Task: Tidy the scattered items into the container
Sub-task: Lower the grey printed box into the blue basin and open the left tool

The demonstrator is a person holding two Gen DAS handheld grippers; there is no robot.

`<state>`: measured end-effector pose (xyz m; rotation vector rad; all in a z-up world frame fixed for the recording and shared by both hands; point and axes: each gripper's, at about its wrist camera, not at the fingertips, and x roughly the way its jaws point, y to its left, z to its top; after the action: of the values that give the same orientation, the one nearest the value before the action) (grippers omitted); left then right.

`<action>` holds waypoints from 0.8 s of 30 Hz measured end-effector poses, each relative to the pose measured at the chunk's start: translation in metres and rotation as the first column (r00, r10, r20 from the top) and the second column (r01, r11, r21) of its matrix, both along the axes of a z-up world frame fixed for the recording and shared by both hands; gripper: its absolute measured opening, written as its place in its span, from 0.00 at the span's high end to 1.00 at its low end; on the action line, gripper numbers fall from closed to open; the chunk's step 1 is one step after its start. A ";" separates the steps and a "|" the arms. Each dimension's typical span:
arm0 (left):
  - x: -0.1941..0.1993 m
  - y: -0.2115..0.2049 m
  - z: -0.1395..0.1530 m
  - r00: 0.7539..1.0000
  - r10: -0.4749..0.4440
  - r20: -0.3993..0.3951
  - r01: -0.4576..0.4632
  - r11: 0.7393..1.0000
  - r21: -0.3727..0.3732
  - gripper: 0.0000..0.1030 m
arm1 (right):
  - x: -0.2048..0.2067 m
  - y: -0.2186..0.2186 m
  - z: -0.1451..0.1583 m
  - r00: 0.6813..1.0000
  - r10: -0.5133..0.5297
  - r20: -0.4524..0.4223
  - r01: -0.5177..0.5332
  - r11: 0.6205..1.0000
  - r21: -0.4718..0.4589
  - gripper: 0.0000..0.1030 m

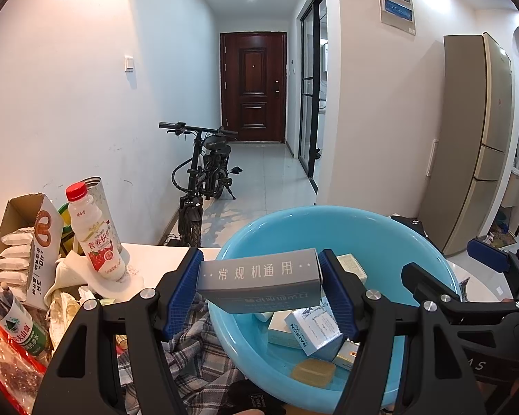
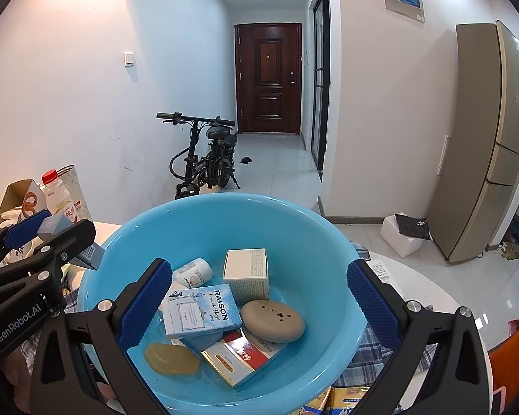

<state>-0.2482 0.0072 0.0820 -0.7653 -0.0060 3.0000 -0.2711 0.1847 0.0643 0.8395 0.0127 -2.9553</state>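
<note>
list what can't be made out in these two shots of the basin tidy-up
- Yellow boxes, right wrist view: cut off by the bottom edge, print unreadable.
- Basin floor, left wrist view: partly hidden by the grey box clamped in the left gripper.
- Red-and-gold box: lettering too small.

A light-blue basin (image 2: 221, 221) at centre frame holds a pale-blue box (image 2: 200, 309), a tan disc (image 2: 272, 316) and amber soap (image 2: 171, 359); grey plaid cloth (image 1: 193, 366) lower left
</note>
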 end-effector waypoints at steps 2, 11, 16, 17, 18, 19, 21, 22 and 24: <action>-0.001 -0.001 0.000 1.000 -0.005 0.001 0.005 1.000 0.002 0.35 | 0.000 -0.001 0.000 1.000 -0.001 0.000 0.001 1.000 0.002 0.00; 0.000 0.011 -0.005 1.000 -0.029 0.003 0.029 0.999 -0.032 0.35 | 0.002 0.005 -0.002 1.000 -0.029 0.000 0.029 0.997 0.077 0.00; -0.002 0.012 -0.008 1.000 -0.024 0.011 0.024 0.999 -0.036 0.35 | 0.004 0.007 0.000 0.999 -0.045 -0.008 0.045 0.994 0.097 0.00; -0.002 0.011 -0.009 1.000 -0.024 0.015 0.025 0.999 -0.032 0.35 | 0.004 0.007 0.000 0.999 -0.045 -0.009 0.046 0.994 0.096 0.00; -0.002 0.012 -0.009 1.000 -0.024 0.017 0.024 0.999 -0.030 0.35 | 0.004 0.008 0.000 0.999 -0.044 -0.010 0.045 0.994 0.095 0.00; -0.003 0.012 -0.009 1.000 -0.023 0.018 0.024 0.999 -0.032 0.35 | 0.004 0.007 0.001 0.999 -0.042 -0.009 0.043 0.995 0.095 0.00; -0.002 0.013 -0.010 1.000 -0.023 0.017 0.024 0.999 -0.037 0.35 | 0.005 0.008 0.001 0.999 -0.040 -0.007 0.041 0.995 0.096 0.00; -0.002 0.014 -0.010 1.000 -0.023 0.017 0.024 0.999 -0.038 0.35 | 0.006 0.009 0.001 0.999 -0.041 -0.007 0.042 0.994 0.098 0.00; -0.001 0.015 -0.010 0.999 -0.027 0.019 0.028 0.999 -0.038 0.35 | 0.007 0.010 0.002 0.999 -0.045 -0.007 0.045 0.994 0.102 0.00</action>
<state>-0.2497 0.0218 0.0720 -0.7898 0.0606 2.9751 -0.2645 0.1948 0.0662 0.8556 0.1488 -3.0215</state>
